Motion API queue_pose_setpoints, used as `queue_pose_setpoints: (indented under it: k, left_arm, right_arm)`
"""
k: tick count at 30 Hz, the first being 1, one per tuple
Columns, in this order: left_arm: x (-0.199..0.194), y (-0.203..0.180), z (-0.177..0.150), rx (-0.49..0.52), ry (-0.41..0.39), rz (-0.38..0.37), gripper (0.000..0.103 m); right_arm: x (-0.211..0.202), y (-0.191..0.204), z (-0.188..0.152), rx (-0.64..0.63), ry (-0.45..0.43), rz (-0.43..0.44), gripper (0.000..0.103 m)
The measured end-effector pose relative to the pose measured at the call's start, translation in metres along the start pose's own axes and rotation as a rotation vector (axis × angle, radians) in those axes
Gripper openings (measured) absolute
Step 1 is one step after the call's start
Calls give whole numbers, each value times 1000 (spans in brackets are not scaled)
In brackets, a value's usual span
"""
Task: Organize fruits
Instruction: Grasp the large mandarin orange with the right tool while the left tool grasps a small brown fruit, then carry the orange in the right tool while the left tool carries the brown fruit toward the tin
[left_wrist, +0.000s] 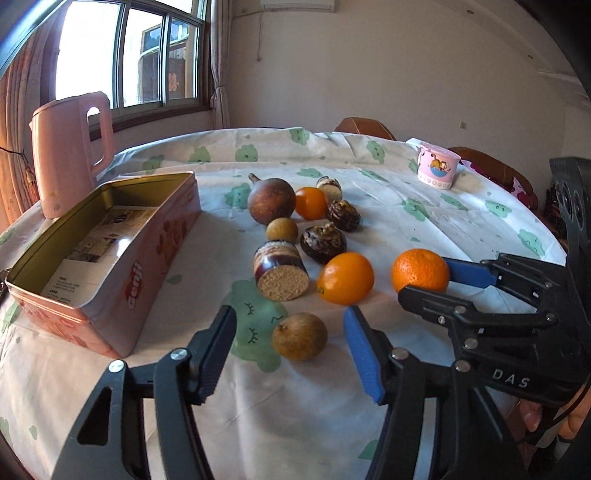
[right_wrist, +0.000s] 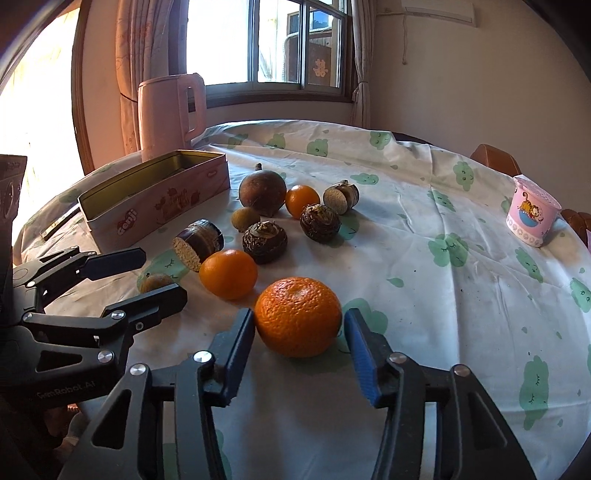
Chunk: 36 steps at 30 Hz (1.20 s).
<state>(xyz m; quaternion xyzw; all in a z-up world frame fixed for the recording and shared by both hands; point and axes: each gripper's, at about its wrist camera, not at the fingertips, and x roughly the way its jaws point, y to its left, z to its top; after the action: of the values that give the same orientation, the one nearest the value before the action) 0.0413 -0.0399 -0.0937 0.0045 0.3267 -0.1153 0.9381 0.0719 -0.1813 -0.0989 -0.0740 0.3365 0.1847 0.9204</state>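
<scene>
Several fruits lie on the table beside an open pink tin (left_wrist: 107, 258). My left gripper (left_wrist: 290, 339) is open around a small brown round fruit (left_wrist: 300, 336), its fingers apart from it on both sides. My right gripper (right_wrist: 300, 334) is open around a rough orange (right_wrist: 298, 316), with the pads close to or just touching it; the orange rests on the cloth. In the left wrist view that orange (left_wrist: 420, 270) sits between the right gripper's fingers (left_wrist: 466, 274). A smooth orange (left_wrist: 345, 277) and a cut brown piece (left_wrist: 281, 270) lie nearby.
A pink kettle (left_wrist: 70, 151) stands behind the tin. A pink cartoon cup (right_wrist: 532, 216) stands at the far right near the table edge. More fruits cluster mid-table: a large brown one (left_wrist: 271, 200), a small orange (left_wrist: 311, 202), dark knobbly ones (left_wrist: 323, 243). Chairs stand beyond the table.
</scene>
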Motion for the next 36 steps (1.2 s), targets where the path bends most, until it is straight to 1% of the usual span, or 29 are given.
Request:
queue_pose_setpoints:
  k: [1, 3, 5, 6, 11, 25, 36]
  left_arm:
    - [1, 0, 0, 2, 7, -10, 54]
    - [4, -2, -2, 11, 19, -23, 40]
    - [5, -4, -2, 15, 24, -32, 33]
    - [5, -4, -3, 15, 22, -38, 32]
    - [3, -4, -3, 18, 9, -45, 32]
    - [-10, 0, 2, 26, -83, 20, 32]
    - [-21, 0, 6, 30, -151, 45, 32]
  right_arm:
    - [0, -1, 0, 4, -2, 3, 50]
    - [-1, -1, 0, 2, -6, 7, 49]
    - [-2, 0, 0, -5, -14, 4, 49]
    - [-3, 1, 0, -9, -21, 0, 49]
    - [-8, 1, 1, -8, -61, 1, 49]
    - [-17, -2, -1, 3, -138, 0, 49]
    - [-22, -1, -3, -10, -187, 0, 49]
